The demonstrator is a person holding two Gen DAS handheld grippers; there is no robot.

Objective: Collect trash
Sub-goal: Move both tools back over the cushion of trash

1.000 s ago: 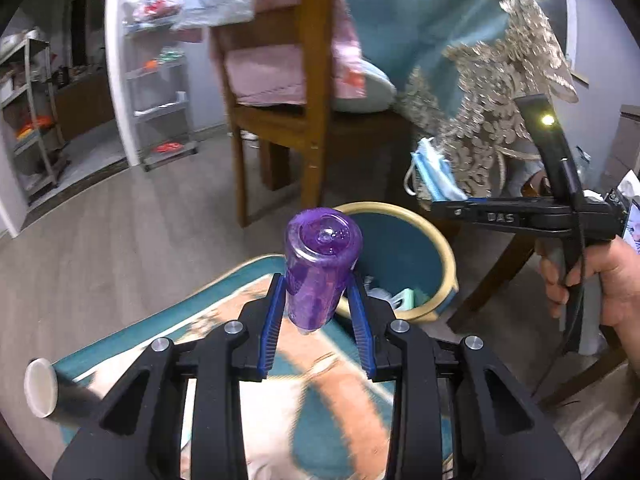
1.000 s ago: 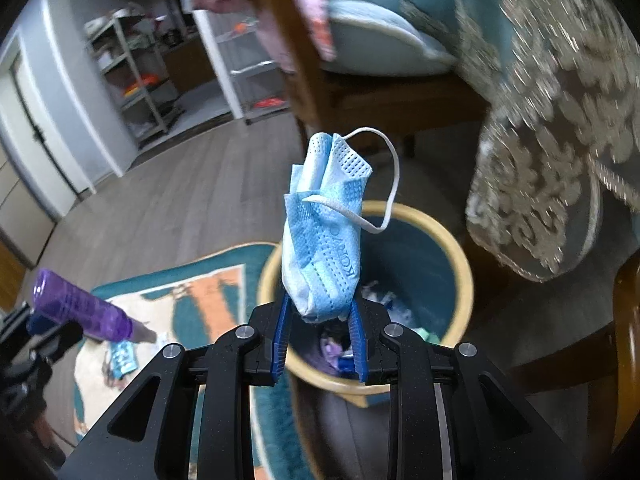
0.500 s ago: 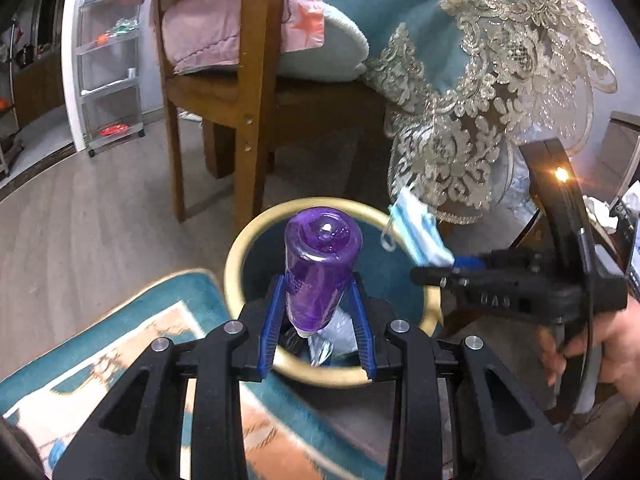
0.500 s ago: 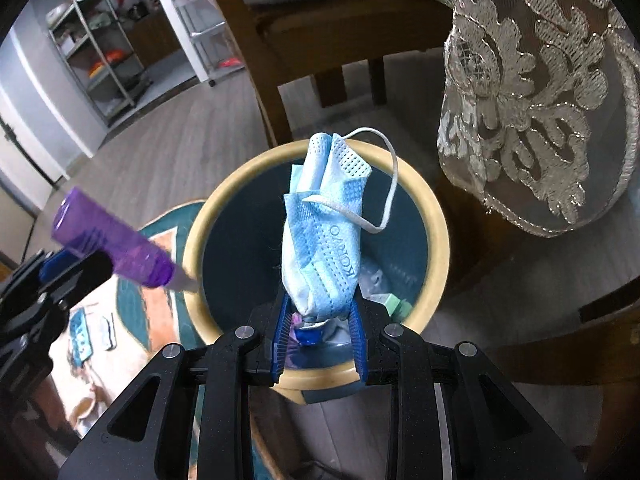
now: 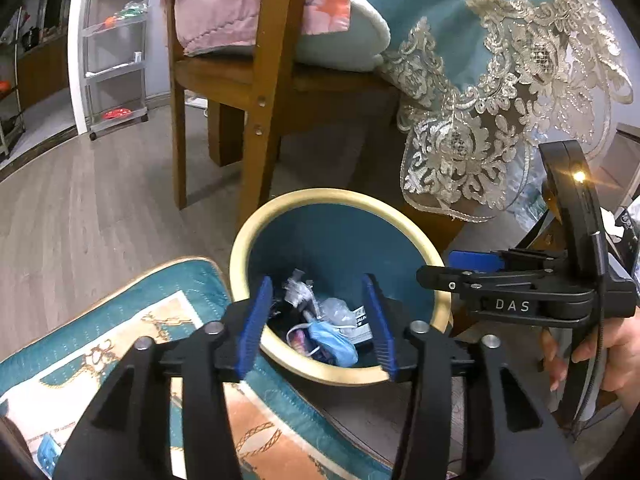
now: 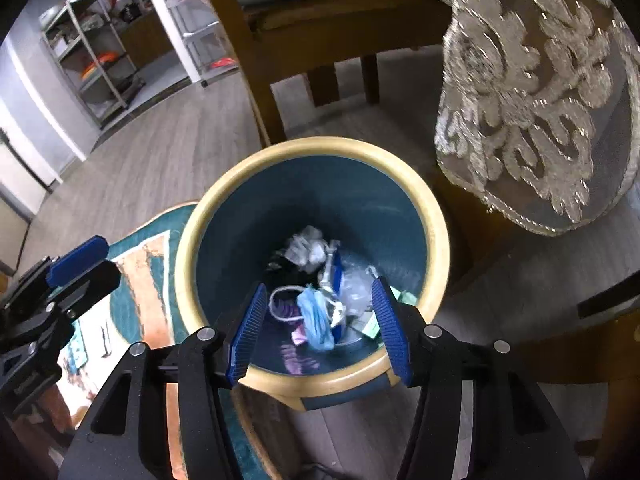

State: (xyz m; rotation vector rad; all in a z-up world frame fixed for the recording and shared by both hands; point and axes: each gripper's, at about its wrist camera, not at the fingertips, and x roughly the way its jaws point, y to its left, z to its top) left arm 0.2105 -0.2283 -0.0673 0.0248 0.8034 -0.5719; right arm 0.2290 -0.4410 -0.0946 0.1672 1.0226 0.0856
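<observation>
Both grippers over the bin [image 6: 436, 216], left gripper [image 5: 316, 322] and right gripper [image 6: 320, 324] jaws opening, nothing between them. Blue mask [image 6: 316, 316] lies in the bin among trash; purple thing [image 6: 286, 312] beside it, maybe the bottle.

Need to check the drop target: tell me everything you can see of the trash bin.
The trash bin is round, upright and open-topped, with a thick cream-yellow rim and dark teal inner wall, plastic by its look. It stands on the wood floor beside the rug's edge, near a chair leg. Crumpled trash covers its bottom, a blue face mask among it.
</observation>
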